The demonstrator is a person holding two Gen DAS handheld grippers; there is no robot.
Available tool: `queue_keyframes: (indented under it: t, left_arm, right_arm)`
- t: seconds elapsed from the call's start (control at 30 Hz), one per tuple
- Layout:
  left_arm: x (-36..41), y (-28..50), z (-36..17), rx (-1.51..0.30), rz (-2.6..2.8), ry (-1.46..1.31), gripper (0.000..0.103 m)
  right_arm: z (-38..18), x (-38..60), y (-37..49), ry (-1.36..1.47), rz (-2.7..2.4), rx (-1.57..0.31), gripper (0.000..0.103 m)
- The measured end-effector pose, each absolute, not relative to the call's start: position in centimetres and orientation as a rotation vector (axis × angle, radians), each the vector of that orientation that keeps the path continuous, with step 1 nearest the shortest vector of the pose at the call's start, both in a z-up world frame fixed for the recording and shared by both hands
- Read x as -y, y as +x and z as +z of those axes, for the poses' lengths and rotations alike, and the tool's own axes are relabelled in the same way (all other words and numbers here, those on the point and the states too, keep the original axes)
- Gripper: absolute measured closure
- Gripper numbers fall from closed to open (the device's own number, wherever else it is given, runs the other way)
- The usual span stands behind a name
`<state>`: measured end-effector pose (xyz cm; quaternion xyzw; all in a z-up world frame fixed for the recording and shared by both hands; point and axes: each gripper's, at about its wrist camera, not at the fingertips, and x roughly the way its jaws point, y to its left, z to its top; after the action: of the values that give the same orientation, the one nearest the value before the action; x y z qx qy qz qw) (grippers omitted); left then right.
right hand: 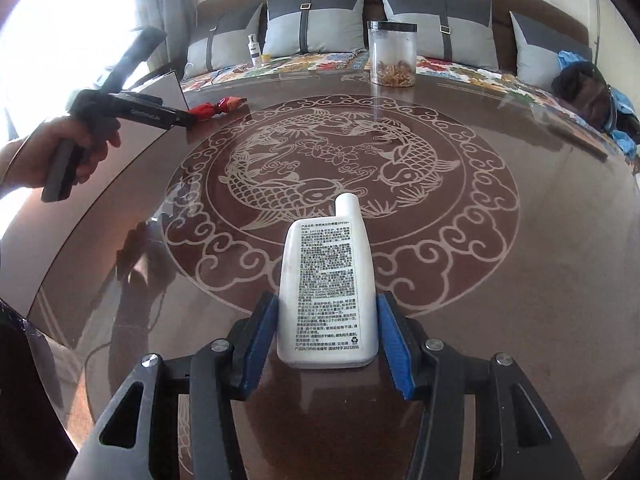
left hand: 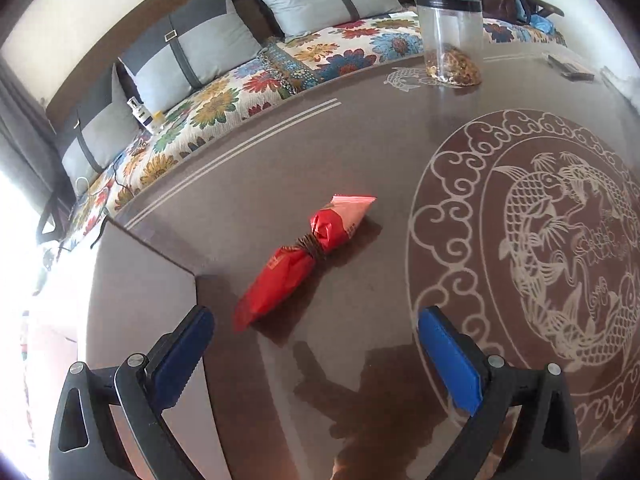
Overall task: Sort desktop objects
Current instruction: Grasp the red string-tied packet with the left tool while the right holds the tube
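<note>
— What's in the jar [right hand: 392,54]?
— Brownish bits at its bottom. My right tool [right hand: 327,334] pinches the white bottle [right hand: 328,288], small print facing up, nearer me than that jar.
— Left?
— My left tool [left hand: 316,356] is spread, empty.

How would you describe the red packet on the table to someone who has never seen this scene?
Start at the round fish emblem in the middle of the brown table. Just outside its ring, toward the floral-covered sofa, lies the red snack packet. It is the only red thing on the table, crinkled and cinched at its middle by a dark band.
</note>
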<state>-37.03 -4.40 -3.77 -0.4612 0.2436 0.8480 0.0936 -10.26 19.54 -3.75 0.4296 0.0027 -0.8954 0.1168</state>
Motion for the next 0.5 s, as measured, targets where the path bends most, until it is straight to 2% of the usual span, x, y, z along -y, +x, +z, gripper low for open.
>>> queue_keyframes:
  t: [0.1, 0.2, 0.23, 0.27, 0.3, 0.33, 0.37, 0.43, 0.5]
  left_arm:
    - [4.2, -39.9, -5.0, -0.726, 2.533, -1.374, 0.0]
    - [4.6, -41.4, -5.6, -0.606, 2.546, -1.351, 0.0]
    - [4.8, -41.6, -5.5, -0.556, 2.544, -1.345, 0.005]
    - [5.0, -41.6, -5.4, -0.49, 2.516, -1.339, 0.027]
    - [5.1, -41.5, -5.3, -0.418, 2.488, -1.34, 0.039]
    - [4.9, -41.4, -5.1, -0.37, 2.473, -1.346, 0.066]
    - [4.5, -40.9, -5.1, -0.353, 2.464, -1.355, 0.081]
    - [3.6, -39.3, -5.0, -0.382, 2.501, -1.358, 0.082]
    - [3.5, -36.9, -5.1, -0.293, 2.515, -1.371, 0.082]
  right_arm:
    - [-3.8, -19.6, -10.5, 1.253, -2.622, 0.011, 0.051]
    - [-3.7, -19.7, -10.6, 1.252, -2.621, 0.029, 0.051]
    - [-3.7, -19.7, -10.6, 1.252, -2.621, 0.027, 0.051]
    - [-3.7, -19.7, -10.6, 1.253, -2.622, 0.023, 0.051]
    - [-3.7, -19.6, -10.6, 1.254, -2.624, 0.017, 0.051]
    - [-3.8, -19.5, -10.6, 1.256, -2.625, 0.007, 0.05]
    - [-3.8, -19.4, -10.6, 1.256, -2.626, -0.003, 0.05]
    - [-3.8, -19.2, -10.6, 1.26, -2.629, -0.025, 0.049]
    - [-3.9, -19.2, -10.6, 1.262, -2.632, -0.036, 0.049]
